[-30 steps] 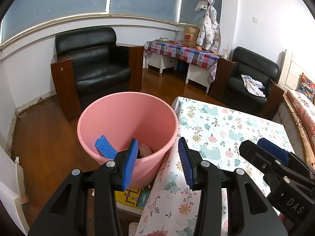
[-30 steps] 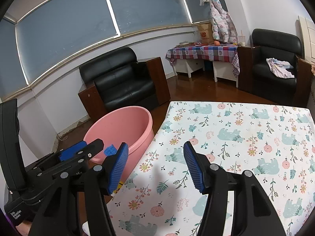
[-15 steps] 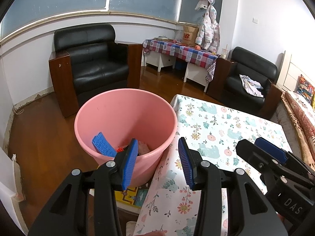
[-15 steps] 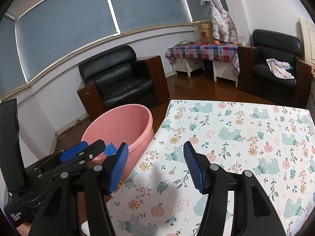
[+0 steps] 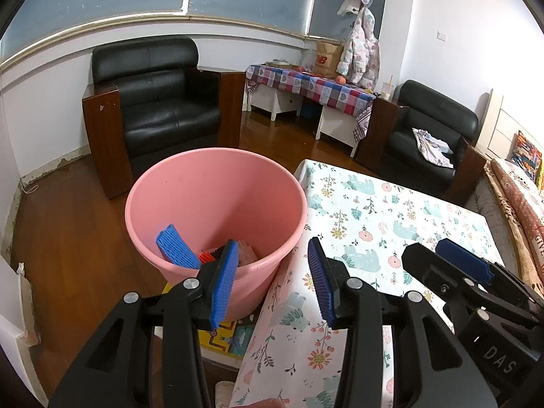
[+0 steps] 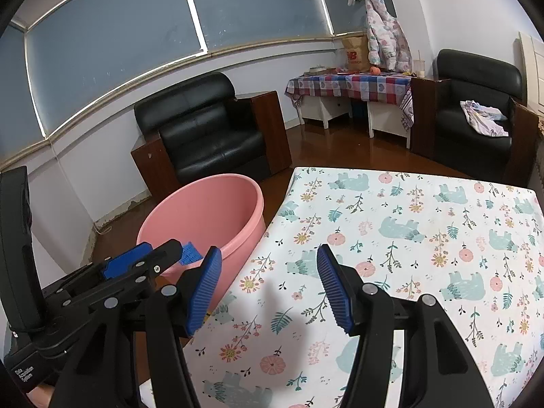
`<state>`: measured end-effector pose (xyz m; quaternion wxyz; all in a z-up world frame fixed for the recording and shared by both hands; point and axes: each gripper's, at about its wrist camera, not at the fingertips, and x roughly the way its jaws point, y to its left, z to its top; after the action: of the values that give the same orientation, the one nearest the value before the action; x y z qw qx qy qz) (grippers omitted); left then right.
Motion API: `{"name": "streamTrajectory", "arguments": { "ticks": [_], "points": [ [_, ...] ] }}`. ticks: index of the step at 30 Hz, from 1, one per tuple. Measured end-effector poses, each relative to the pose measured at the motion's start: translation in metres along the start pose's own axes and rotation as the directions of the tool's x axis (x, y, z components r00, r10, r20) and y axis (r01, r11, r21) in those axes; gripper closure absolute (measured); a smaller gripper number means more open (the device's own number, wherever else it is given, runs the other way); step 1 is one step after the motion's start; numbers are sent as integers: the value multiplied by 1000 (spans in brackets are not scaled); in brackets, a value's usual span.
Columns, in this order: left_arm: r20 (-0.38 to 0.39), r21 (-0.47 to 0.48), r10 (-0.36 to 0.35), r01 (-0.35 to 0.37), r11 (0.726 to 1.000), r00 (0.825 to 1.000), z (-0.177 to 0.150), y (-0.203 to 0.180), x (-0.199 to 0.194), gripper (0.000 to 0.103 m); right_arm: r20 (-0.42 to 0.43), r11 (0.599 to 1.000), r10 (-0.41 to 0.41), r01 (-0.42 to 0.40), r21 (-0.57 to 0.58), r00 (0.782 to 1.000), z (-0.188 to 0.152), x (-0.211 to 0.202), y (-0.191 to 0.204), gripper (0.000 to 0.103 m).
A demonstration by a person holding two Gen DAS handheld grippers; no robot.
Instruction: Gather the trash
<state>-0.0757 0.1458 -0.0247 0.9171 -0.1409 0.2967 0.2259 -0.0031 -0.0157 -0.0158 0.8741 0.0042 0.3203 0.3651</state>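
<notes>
**Both grippers empty beside the pink bin**

The fingers [image 5: 222, 282] of our left gripper [image 5: 272, 285] stand wide apart with nothing between them, their blue ribbed pads facing each other. They hang over the near rim of the pink bin [image 5: 176, 183] and the left edge of the table [image 5: 391, 210]. The fingers [image 6: 335, 292] of our right gripper [image 6: 268, 292] are spread just as wide and hold nothing; they hover above the table's floral, bear-printed cloth, which lies bare in front of them.

The two grippers sit side by side: in the left wrist view the right one shows at the lower right edge, and in the right wrist view the left one shows at the lower left, over the bin.

The trash is already in the bin, which stands on the wooden floor [image 5: 68, 238] just beside the table's left edge. We see a blue ribbed piece [image 5: 176, 246] leaning against the inner wall, and next to it a small red and black item and a pinkish one, partly hidden by the left finger.

Farther out, a black armchair [image 5: 159, 102] stands behind the bin. A low bench under a checked cloth [image 5: 316, 85] lines the far wall, and a second black armchair [image 5: 431, 136] with a crumpled cloth on its seat sits right of it.
</notes>
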Motion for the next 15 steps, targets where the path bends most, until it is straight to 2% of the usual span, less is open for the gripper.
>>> {"name": "streamTrajectory", "arguments": {
  "ticks": [15],
  "points": [
    [-4, 1, -3, 3, 1000, 1000, -1, -1, 1, 60, -11, 1000, -4, 4, -3, 1000, -4, 5, 2, 45]
  ]
}}
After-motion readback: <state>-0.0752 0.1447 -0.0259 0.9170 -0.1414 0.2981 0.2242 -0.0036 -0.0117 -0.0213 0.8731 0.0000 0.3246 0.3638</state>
